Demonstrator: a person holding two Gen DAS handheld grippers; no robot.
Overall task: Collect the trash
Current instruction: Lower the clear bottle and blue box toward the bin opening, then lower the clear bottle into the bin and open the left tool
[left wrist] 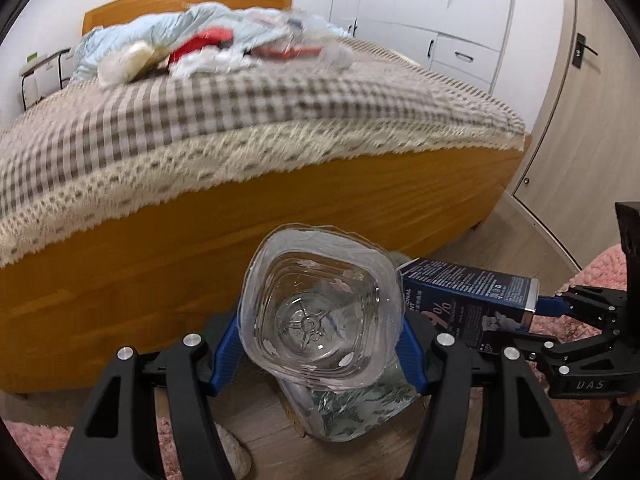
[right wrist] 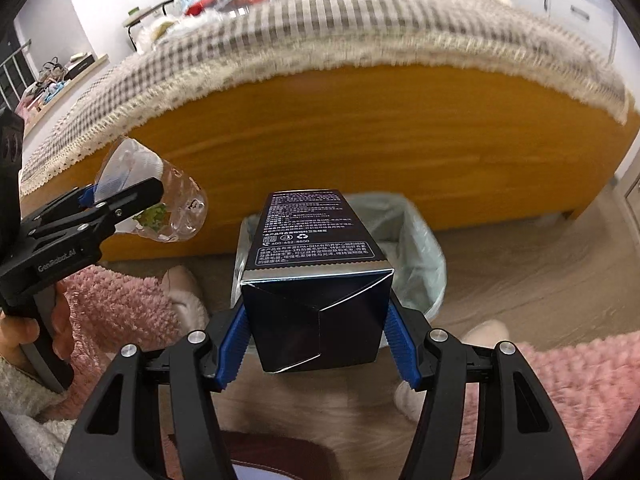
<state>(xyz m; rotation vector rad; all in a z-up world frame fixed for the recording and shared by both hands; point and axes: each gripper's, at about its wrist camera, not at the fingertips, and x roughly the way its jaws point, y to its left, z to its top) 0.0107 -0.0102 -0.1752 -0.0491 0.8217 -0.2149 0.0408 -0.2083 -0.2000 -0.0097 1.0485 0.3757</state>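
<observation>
Clear plastic sits between our left tongs: a crumpled bottle, pinched by the blue pads on both sides, its base turned toward the camera and its long axis running away along the fingers. Taking the bin with its pale liner as our landmark, the right wrist view shows this bottle up and to the left of the bin's mouth, not yet over it, with the wooden side of the bed behind.

Moving right, our right tongs are clamped on a dark blue carton, pads pressed on its two side faces near the folded end. The carton's long axis points forward and down, and its far end lies straight over the near rim of the bin, covering part of the opening. In the left wrist view the carton lies just beside the bottle, on its right, nearly touching it.

We judge that the right hand is the nearer one to the bin: the carton is already lined up with the mouth, so it needs only a little more forward travel before letting go. The bottle must come rightward toward the bin, and the two items are close enough that they could knock together.

More trash lies heaped on the bed, well beyond the bin.
</observation>
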